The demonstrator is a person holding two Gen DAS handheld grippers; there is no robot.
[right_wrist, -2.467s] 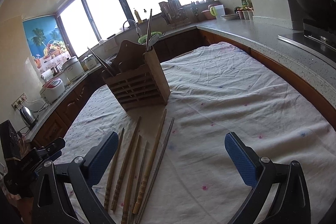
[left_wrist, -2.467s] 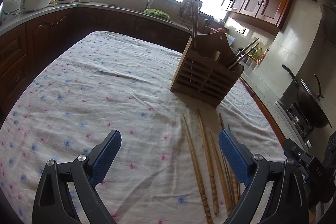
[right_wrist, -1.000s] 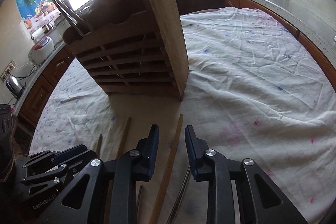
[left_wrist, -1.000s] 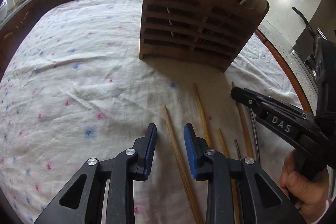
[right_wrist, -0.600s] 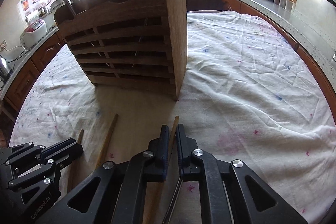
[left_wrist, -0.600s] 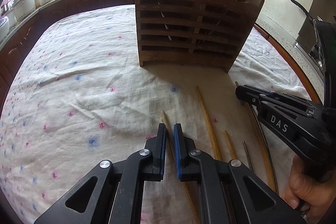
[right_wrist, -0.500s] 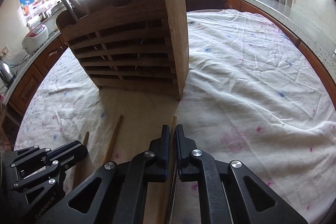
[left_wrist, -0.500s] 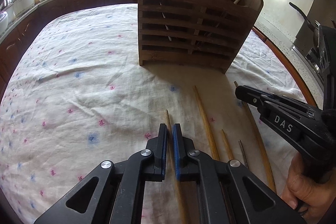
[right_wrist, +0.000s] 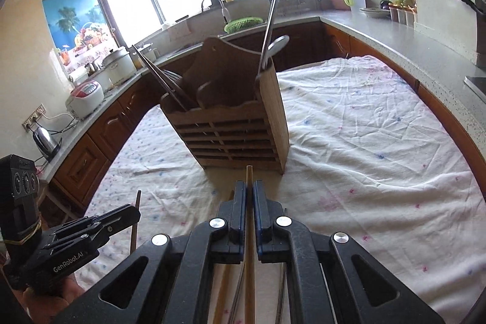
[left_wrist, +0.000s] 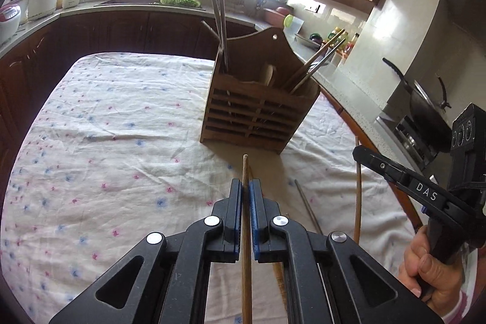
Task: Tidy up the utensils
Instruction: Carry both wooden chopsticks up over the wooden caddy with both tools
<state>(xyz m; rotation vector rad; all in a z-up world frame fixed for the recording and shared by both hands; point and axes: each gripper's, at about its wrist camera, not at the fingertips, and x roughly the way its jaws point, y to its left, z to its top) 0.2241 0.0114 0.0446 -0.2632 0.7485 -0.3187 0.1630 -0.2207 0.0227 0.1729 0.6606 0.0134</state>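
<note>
Left gripper (left_wrist: 245, 196): lifted off the cloth since 0.5 s ago, pads clamped on 1 chopstick (left_wrist: 244, 169).
Holder (left_wrist: 258, 99): upright ahead, partly filled.
Right gripper (right_wrist: 249, 196): likewise raised, pinching another chopstick (right_wrist: 249, 172).
Next: likely both go into the holder.

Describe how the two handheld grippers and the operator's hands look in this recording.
Both grippers are black plastic with cut-out triangular arms, silver pivot bolts and blue finger pads. The left gripper reads "GenRobot.AI" in the right wrist view; the right gripper reads "DAS" in the left wrist view. The right hand is bare, with a pink cuff.
</note>
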